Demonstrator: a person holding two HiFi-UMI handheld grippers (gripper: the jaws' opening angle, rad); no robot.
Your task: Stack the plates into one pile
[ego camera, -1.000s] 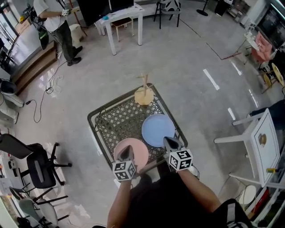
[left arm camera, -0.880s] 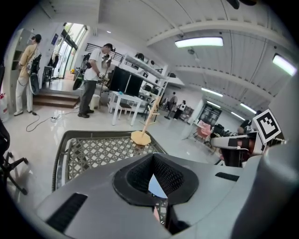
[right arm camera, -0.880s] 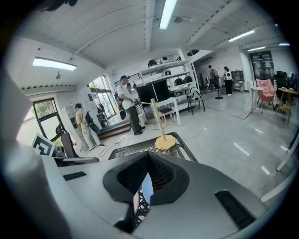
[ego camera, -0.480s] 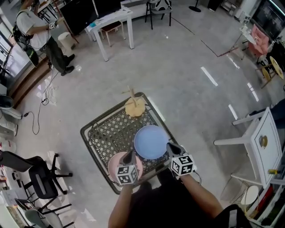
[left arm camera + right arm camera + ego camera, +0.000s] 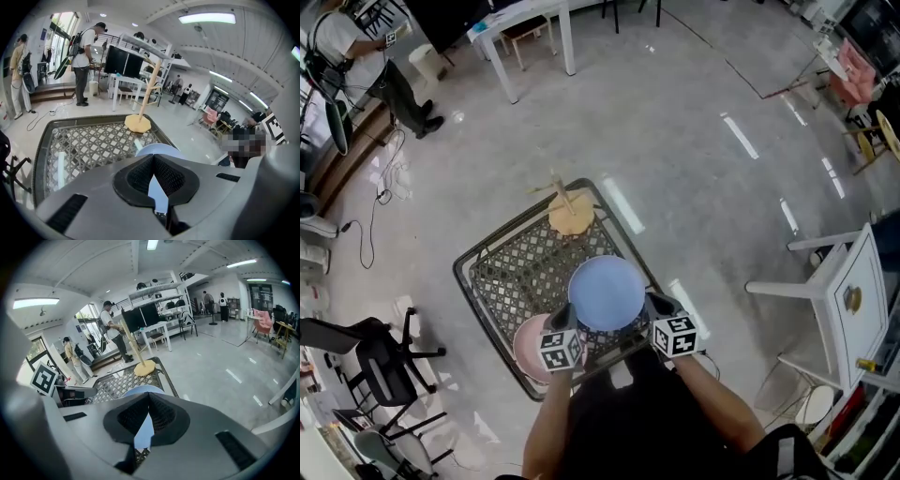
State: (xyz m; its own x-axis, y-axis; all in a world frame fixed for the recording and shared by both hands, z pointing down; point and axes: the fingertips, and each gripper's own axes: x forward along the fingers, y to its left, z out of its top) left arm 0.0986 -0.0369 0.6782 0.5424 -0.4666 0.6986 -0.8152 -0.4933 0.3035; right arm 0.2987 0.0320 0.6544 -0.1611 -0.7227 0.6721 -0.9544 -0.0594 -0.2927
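**A:** Left gripper (image 5: 566, 322) and right gripper (image 5: 654, 303) are sitting lower over the dark metal lattice-top table (image 5: 508, 277) than a second ago. The round pale-blue plate (image 5: 607, 291) is travelling with them, leaving the table's right half for its near-left corner.

**B:** Are they pinching it?

**A:** Not as far as I can tell. Each gripper is clenched tight, its pads (image 5: 136, 180) pressing on each other. They are bracketing the rim from either side, so they seem to be squeezing the plate between them.

**B:** And the target?

**A:** The round pink plate (image 5: 528, 349) is lying at the table's near-left corner, and the blue one is already overlapping its far-right part. I cannot tell whether it is resting there or hanging clear. A wooden peg stand (image 5: 569, 218) is standing at the table's far edge, out of the way.

**B:** So blue is going onto pink.

**A:** I am judging so. The next move is calling for a further shift toward that corner until the rims are lining up. It is also calling for even pressure so nothing is tipping, then both grippers easing outward.
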